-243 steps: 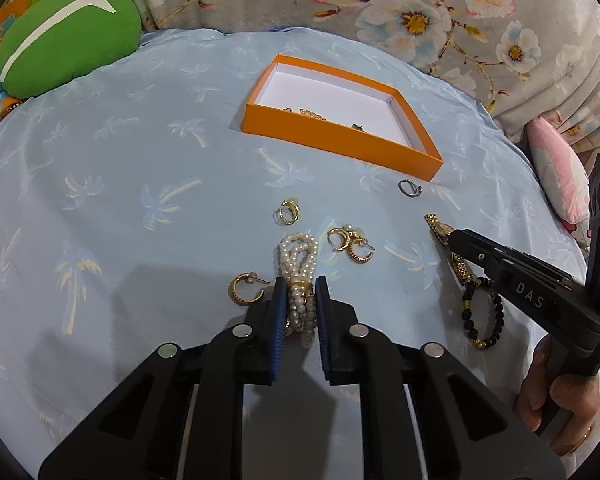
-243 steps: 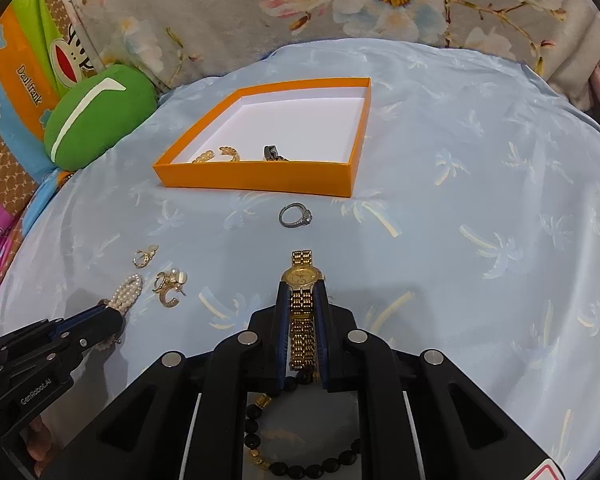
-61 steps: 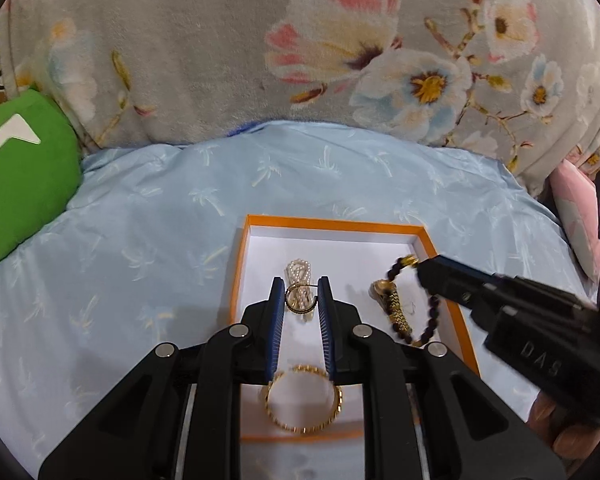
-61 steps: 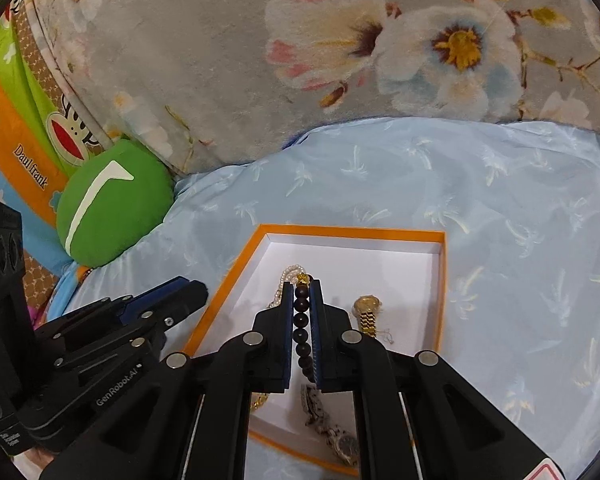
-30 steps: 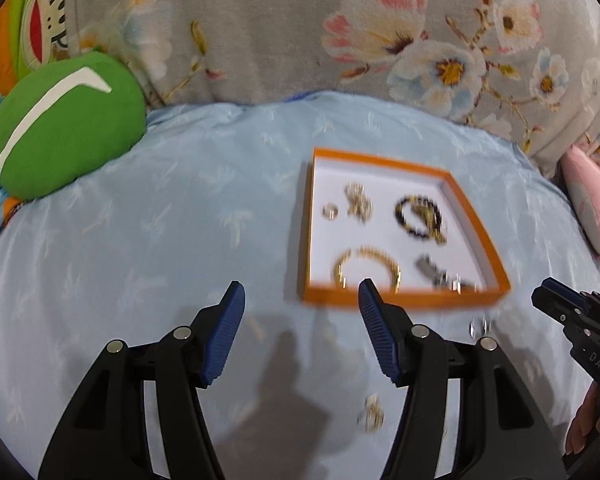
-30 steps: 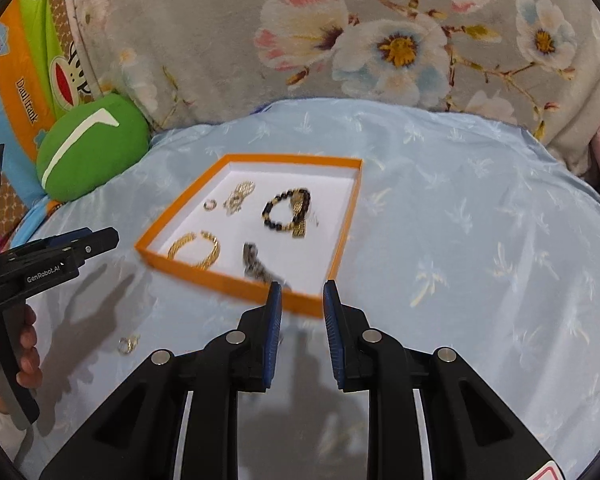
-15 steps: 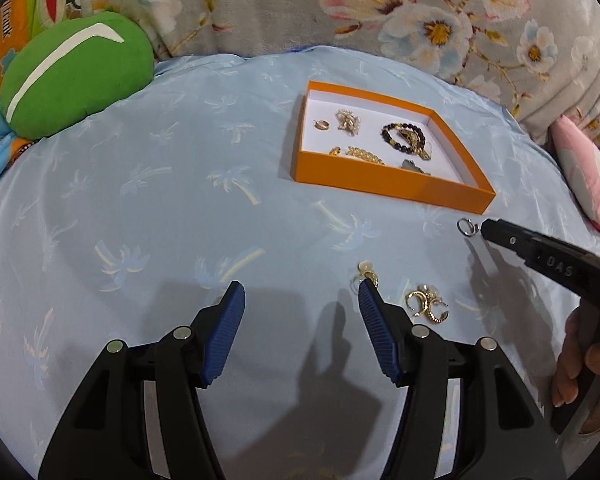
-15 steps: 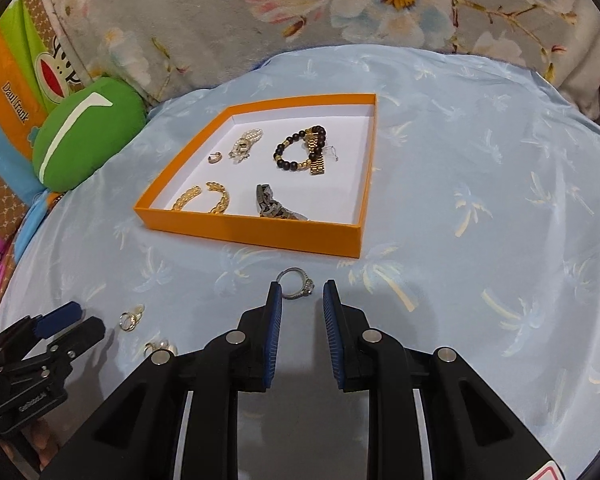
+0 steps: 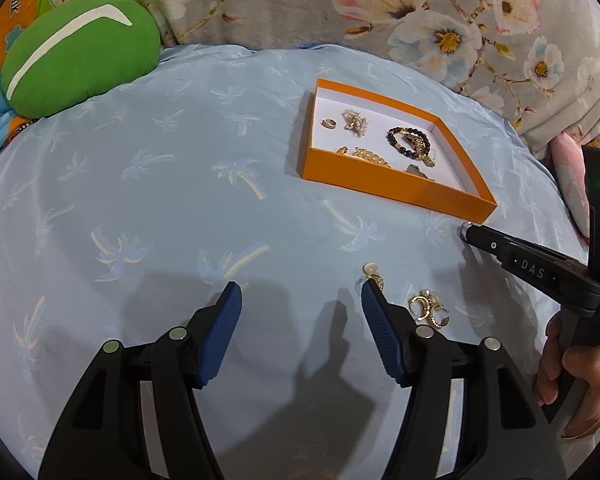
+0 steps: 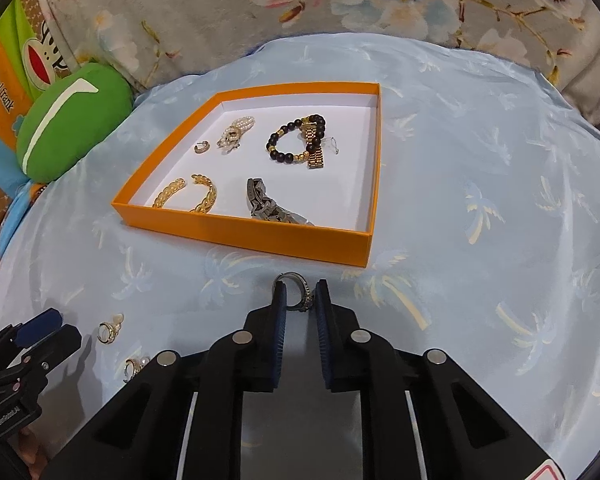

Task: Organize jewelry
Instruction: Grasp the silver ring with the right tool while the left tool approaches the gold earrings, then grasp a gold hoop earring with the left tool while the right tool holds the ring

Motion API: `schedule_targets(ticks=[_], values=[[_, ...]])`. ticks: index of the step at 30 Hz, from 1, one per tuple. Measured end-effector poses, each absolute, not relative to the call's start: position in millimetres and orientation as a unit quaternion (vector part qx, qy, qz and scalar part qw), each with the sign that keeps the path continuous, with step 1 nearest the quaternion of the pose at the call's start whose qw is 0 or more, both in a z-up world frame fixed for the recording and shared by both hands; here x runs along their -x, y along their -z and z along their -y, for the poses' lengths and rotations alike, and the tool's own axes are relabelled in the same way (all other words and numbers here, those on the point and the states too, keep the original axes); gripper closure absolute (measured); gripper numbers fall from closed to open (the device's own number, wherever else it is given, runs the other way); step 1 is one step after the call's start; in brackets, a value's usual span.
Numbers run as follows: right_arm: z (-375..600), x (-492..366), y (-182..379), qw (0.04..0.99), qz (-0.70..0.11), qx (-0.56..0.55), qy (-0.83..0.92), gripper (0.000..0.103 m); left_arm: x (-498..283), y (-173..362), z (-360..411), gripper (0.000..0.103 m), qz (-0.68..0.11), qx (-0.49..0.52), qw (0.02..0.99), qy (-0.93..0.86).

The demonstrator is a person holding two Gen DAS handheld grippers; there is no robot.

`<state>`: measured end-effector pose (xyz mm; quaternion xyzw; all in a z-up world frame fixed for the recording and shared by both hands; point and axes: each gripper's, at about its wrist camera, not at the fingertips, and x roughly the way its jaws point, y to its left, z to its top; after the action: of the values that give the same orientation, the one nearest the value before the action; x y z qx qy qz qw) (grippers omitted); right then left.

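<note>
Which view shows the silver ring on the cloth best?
The right wrist view: the ring lies whole between the open right gripper's fingertips, in front of the orange box. In the left wrist view only a sliver of it peeks past the right gripper's tip.

Right tongs [image 10: 300, 300] now down around the silver ring [image 10: 298, 296], half a second ago short of it.

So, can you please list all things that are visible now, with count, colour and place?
orange box: 1, on blue sheet
pearl bracelet: 1, white, in box
black bead bracelet: 1, in box
gold watch: 1, in box
gold bangle: 1, in box
silver watch: 1, in box
small ring: 1, in box
silver ring: 1, between right tool's fingers
gold earrings: several, on sheet
green cushion: 1, far left
left tool: open
right tool: around ring
</note>
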<state>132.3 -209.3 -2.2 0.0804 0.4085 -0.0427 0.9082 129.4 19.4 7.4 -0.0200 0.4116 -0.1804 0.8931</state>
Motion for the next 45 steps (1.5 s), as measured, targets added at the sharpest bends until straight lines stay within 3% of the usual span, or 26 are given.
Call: schedule_targets(ticks=[26,32,35,40,45], values=[[221.6,-70.4,-0.4,0.909,-0.392,-0.141,0.030,0.096,-91.2,-8.7,48.3,0.043,-0.401,-0.039,0.879,0.256],[225.6,-69.6,-0.2,0.907,-0.391,-0.151,0.028,0.096,-93.3,-4.1,60.5,0.069,-0.415,-0.033,0.870,0.265],[227.4,-69.6,-0.3,0.907,-0.391,-0.154,0.027,0.096,-95.7,-3.9,60.9,0.073,-0.416,-0.026,0.870,0.264],[228.9,-70.7,0.5,0.906,-0.393,-0.157,0.024,0.096,-96.2,-3.0,64.5,0.089,-0.419,-0.028,0.868,0.266],[229.3,-70.5,0.1,0.906,-0.391,-0.158,0.024,0.096,-96.1,-3.3,64.7,0.093,-0.418,-0.026,0.868,0.266]])
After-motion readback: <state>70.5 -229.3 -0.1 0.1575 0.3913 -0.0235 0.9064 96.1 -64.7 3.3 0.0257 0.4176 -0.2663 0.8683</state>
